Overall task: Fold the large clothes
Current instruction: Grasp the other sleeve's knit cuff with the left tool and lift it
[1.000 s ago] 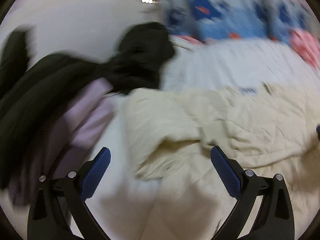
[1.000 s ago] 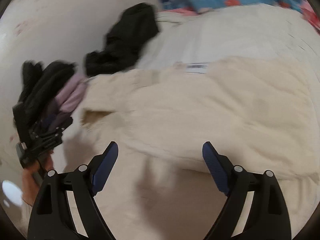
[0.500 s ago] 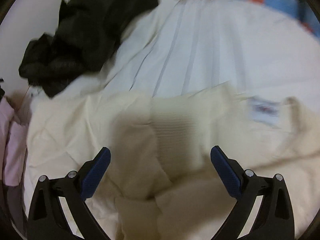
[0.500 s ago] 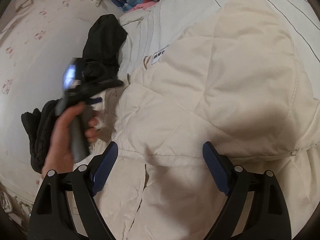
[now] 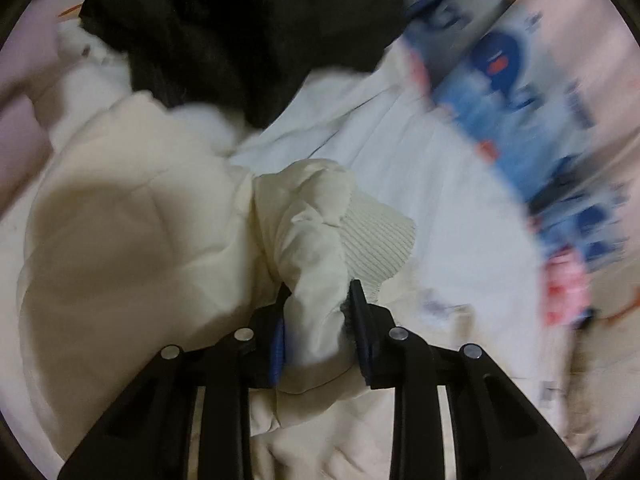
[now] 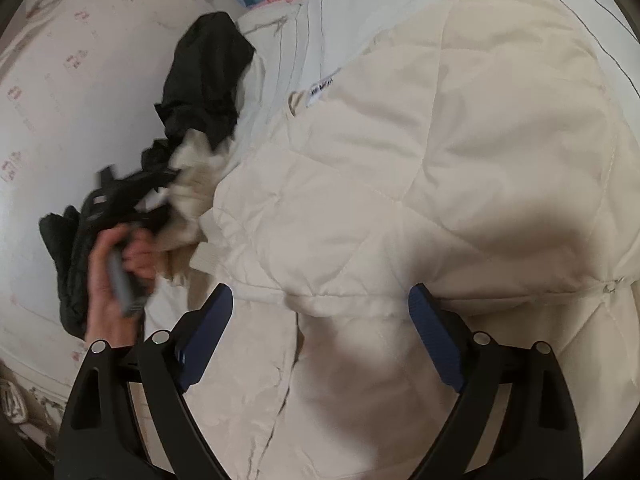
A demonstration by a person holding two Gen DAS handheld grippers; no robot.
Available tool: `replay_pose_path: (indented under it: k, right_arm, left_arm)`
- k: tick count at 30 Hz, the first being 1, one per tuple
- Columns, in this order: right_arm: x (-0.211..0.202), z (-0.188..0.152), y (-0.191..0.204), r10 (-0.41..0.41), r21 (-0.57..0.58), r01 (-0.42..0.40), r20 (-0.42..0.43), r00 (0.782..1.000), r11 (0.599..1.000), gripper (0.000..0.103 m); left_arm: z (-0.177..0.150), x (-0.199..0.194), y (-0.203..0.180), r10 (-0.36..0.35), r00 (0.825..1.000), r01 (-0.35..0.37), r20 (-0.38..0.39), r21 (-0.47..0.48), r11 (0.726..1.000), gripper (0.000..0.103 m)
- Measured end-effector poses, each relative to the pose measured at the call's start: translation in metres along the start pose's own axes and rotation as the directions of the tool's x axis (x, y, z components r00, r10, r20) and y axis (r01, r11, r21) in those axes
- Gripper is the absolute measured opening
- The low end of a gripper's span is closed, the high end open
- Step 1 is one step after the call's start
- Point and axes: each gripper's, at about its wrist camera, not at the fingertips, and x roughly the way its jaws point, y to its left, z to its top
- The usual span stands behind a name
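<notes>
A cream quilted jacket (image 6: 460,160) lies spread on the bed. In the left wrist view its puffy sleeve (image 5: 316,240), with a ribbed cuff (image 5: 376,236), is bunched between the blue pads of my left gripper (image 5: 319,292), whose jaws are closing and press on it. In the right wrist view a person's hand (image 6: 108,280) holds that gripper at the jacket's left edge, blurred. My right gripper (image 6: 320,292) hovers over the jacket's lower body, its jaws wide and still opening, with only flat fabric below them.
A black garment (image 6: 208,80) is heaped left of the jacket, near its collar label (image 6: 322,87). The white striped bed sheet (image 5: 400,152) lies beneath. Blue patterned bedding (image 5: 500,92) sits beyond, and a pale pink garment (image 5: 20,120) at the far left.
My left gripper has swung across, rolled, and shut on the jacket's sleeve near the cuff. The right gripper has sunk slightly over the jacket and stays open.
</notes>
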Motion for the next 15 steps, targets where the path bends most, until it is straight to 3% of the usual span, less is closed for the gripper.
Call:
replay_pose_path:
  k: [1, 2, 4, 8, 12, 14, 15]
  right_arm:
    - [0.0, 0.0, 0.002, -0.006, -0.008, 0.006, 0.006, 1.0, 1.0, 0.086]
    - [-0.001, -0.001, 0.005, -0.007, -0.02, 0.007, 0.013, 1.0, 1.0, 0.086]
    - [-0.007, -0.001, 0.017, 0.043, -0.073, -0.04, 0.041, 0.998, 0.997, 0.086]
    - [-0.02, -0.001, 0.031, 0.191, -0.118, -0.18, 0.088, 0.978, 0.976, 0.092]
    - [-0.029, 0.006, 0.016, 0.417, -0.026, -0.417, 0.121, 0.901, 0.909, 0.096]
    - [-0.036, 0.012, 0.003, 0.475, 0.032, -0.487, 0.171, 0.863, 0.873, 0.096]
    - [-0.038, 0.016, -0.002, 0.493, 0.055, -0.51, 0.191, 0.849, 0.858, 0.096]
  left_arm:
    - [-0.001, -0.018, -0.004, -0.118, 0.993, 0.117, 0.009, 0.017, 0.993, 0.029]
    - [-0.004, -0.03, -0.01, -0.175, 0.984, 0.174, 0.015, 0.039, 0.984, 0.029]
    - [-0.013, -0.051, -0.026, -0.261, 0.965, 0.258, 0.014, 0.098, 0.961, 0.029]
    - [-0.045, -0.056, -0.074, -0.403, 0.91, 0.414, -0.094, 0.186, 0.891, 0.029]
    - [-0.1, -0.023, -0.122, -0.484, 0.846, 0.526, -0.222, 0.21, 0.824, 0.029]
    - [-0.129, -0.001, -0.146, -0.503, 0.815, 0.566, -0.288, 0.209, 0.797, 0.029]
    - [-0.132, 0.008, -0.152, -0.505, 0.808, 0.574, -0.304, 0.209, 0.792, 0.029]
